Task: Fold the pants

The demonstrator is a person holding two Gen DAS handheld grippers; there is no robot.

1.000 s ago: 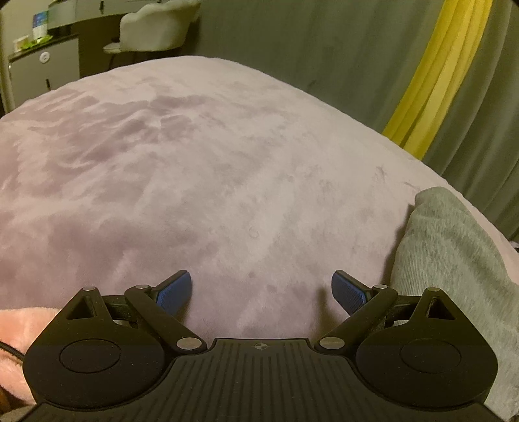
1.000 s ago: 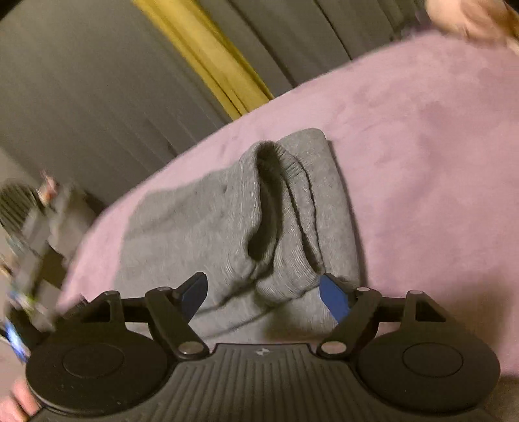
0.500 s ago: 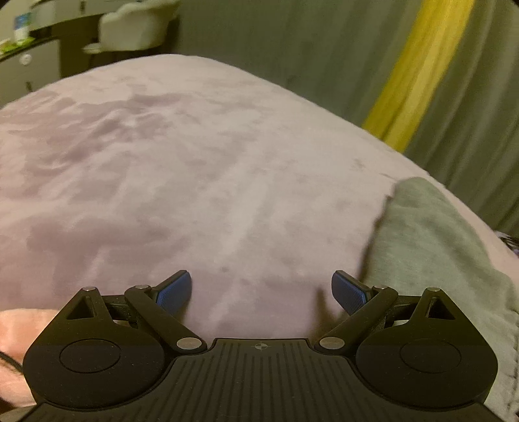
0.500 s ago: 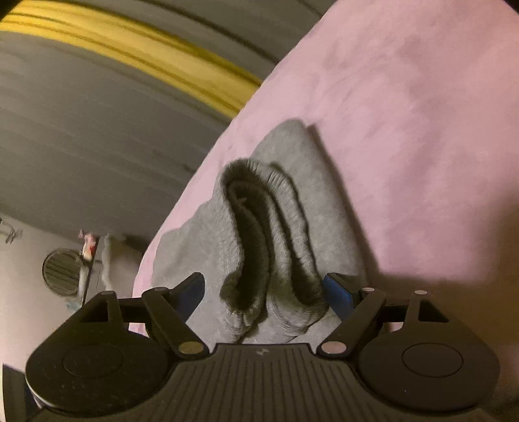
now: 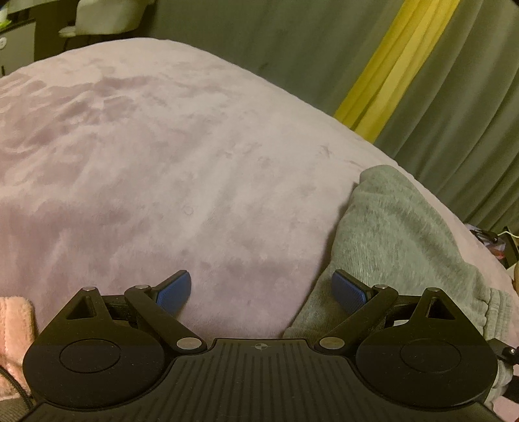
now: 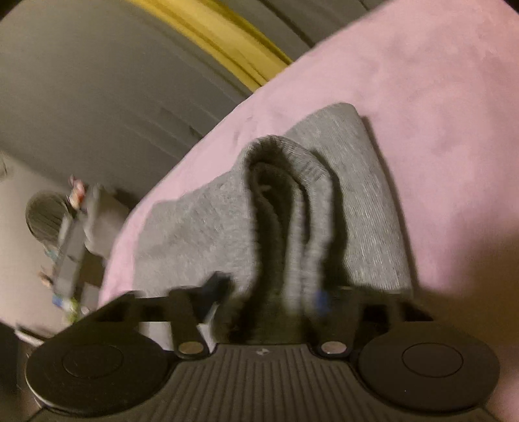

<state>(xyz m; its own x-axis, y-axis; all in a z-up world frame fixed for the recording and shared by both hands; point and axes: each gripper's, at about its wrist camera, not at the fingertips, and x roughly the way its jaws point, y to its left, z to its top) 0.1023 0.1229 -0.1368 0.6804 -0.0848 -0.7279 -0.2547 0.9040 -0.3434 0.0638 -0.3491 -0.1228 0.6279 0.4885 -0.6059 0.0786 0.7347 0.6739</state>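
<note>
Grey knit pants (image 5: 399, 233) lie folded on a pink-mauve plush bed cover (image 5: 162, 162). In the left wrist view they sit at the right, and my left gripper (image 5: 261, 292) is open and empty over the bare cover, its right fingertip at the pants' edge. In the right wrist view a ribbed cuff or waistband (image 6: 285, 201) stands up as a raised fold between the fingers. My right gripper (image 6: 271, 292) is closing around this fold; the frame is blurred.
Grey curtains with a yellow stripe (image 5: 399, 61) hang behind the bed. A white chair (image 5: 110, 16) and a cabinet stand at the far left. A pink fluffy cloth (image 5: 14, 328) lies by my left gripper. Clutter and a fan (image 6: 48, 217) sit beyond the bed's edge.
My right gripper moved onto the raised fold of the pants and its fingers narrowed around it. My left gripper shifted slightly right, toward the pants, staying open.
</note>
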